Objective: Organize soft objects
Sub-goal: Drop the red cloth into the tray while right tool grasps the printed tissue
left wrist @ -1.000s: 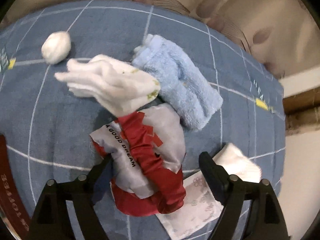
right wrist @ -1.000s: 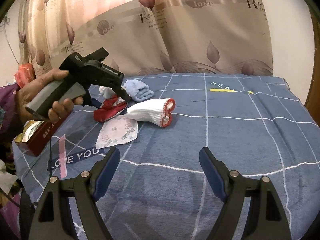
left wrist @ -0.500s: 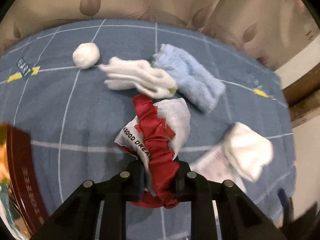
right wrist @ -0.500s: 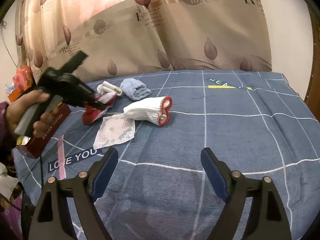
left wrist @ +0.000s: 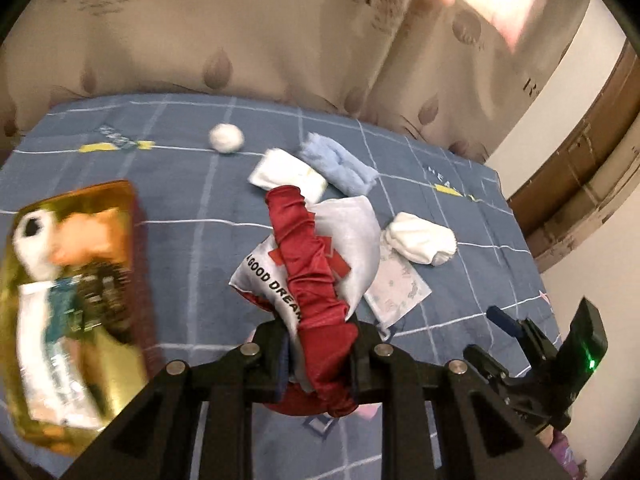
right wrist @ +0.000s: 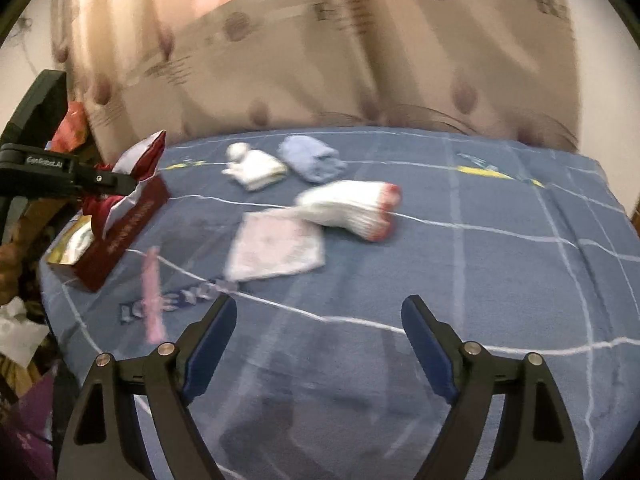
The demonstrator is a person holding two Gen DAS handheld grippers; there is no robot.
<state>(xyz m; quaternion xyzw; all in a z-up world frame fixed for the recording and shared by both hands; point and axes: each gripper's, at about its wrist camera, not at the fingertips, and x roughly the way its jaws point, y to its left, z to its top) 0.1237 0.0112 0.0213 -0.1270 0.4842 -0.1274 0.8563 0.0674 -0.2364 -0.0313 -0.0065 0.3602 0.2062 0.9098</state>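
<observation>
My left gripper [left wrist: 318,344] is shut on a red and silver eye mask [left wrist: 316,264] printed "A GOOD DREAM" and holds it up off the blue checked bedspread [left wrist: 192,240]. In the right wrist view the mask [right wrist: 136,172] hangs at the far left above a red box [right wrist: 120,236]. My right gripper [right wrist: 320,344] is open and empty over the near bedspread. On the bed lie a white sock with red trim [right wrist: 352,210], a floral cloth square [right wrist: 276,250], a light blue towel [right wrist: 312,158], a white folded cloth [right wrist: 256,168] and a white ball [left wrist: 226,138].
The open red box with a gold lining [left wrist: 76,292] holds soft items at the left edge of the bed. A pink strip [right wrist: 154,296] lies near "LOVE YOU" lettering. A beige curtain [right wrist: 320,60] hangs behind the bed. A wooden frame [left wrist: 580,184] stands to the right.
My left gripper shut on the eye mask, lifted it off the bed and carried it left towards the red box. The right gripper stayed open and shifted a little.
</observation>
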